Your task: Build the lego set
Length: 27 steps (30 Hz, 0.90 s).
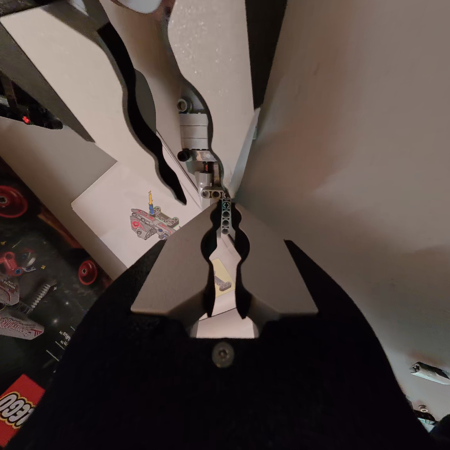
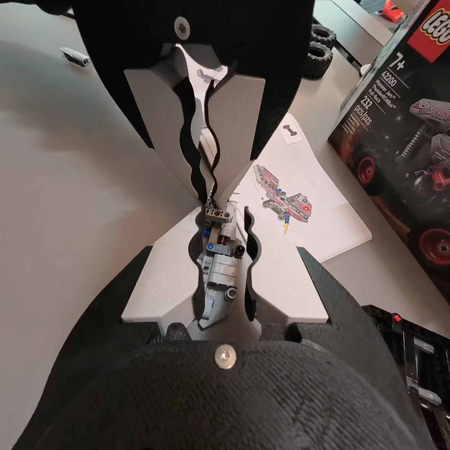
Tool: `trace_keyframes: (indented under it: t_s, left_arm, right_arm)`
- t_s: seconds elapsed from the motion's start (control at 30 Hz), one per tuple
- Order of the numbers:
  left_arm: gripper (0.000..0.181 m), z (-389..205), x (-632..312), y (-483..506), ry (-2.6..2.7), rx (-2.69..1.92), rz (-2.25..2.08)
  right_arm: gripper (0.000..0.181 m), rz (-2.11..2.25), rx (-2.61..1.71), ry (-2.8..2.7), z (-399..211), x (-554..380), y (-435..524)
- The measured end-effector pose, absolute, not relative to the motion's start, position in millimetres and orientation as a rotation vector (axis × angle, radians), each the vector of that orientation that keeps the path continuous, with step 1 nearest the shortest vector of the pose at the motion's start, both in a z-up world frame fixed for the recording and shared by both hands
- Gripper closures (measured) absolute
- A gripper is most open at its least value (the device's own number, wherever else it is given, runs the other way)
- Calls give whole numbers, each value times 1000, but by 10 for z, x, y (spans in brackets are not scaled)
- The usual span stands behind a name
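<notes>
My right gripper [image 2: 223, 211] is shut on a grey Lego assembly [image 2: 220, 266] with blue and black pins, holding it above the table. My left gripper [image 2: 209, 198] comes in from the top, shut on a thin dark grey holed beam [image 2: 210, 194]. In the left wrist view my left gripper [image 1: 225, 207] holds that beam [image 1: 226, 216] upright. Its far end meets the short light grey holed beam [image 1: 211, 194] at the tip of the assembly [image 1: 194, 132]. The right gripper [image 1: 207, 198] reaches in from the top there.
An open instruction booklet [image 2: 316, 170] lies on the white table [image 2: 60, 170] below both grippers. The Lego box [image 2: 401, 146] stands at the right. Black tyres [image 2: 319, 48] lie behind it. A black part [image 2: 414, 353] lies at the lower right, a small loose piece [image 2: 74, 56] at the far left. The grippers are tip to tip, or close to it.
</notes>
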<state>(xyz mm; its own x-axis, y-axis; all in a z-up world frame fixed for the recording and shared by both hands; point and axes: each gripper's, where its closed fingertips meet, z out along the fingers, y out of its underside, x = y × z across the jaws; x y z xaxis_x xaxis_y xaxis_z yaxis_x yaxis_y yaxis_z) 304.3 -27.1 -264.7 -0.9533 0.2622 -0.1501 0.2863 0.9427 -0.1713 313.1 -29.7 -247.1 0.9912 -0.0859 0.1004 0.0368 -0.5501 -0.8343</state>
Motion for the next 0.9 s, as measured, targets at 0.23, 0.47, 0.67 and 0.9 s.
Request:
trace_keyframes:
  t_s: [0.23, 0.47, 0.67, 0.9]
  left_arm:
    - [176, -2648, 3043, -270, 2984, 411, -292]
    - [176, -2650, 3043, -267, 2993, 416, -269]
    - [176, -2657, 3044, -266, 2996, 408, -281]
    - [176, -2680, 3047, -272, 2980, 424, -267]
  right_arm:
    - [170, -120, -2155, -9, -2505, 3043, -257]
    - [168, -103, -2140, 5, -2508, 3053, -262]
    - [170, -80, -2137, 7, -2519, 3047, -255]
    - [170, -96, -2139, 8, -2546, 3044, -266]
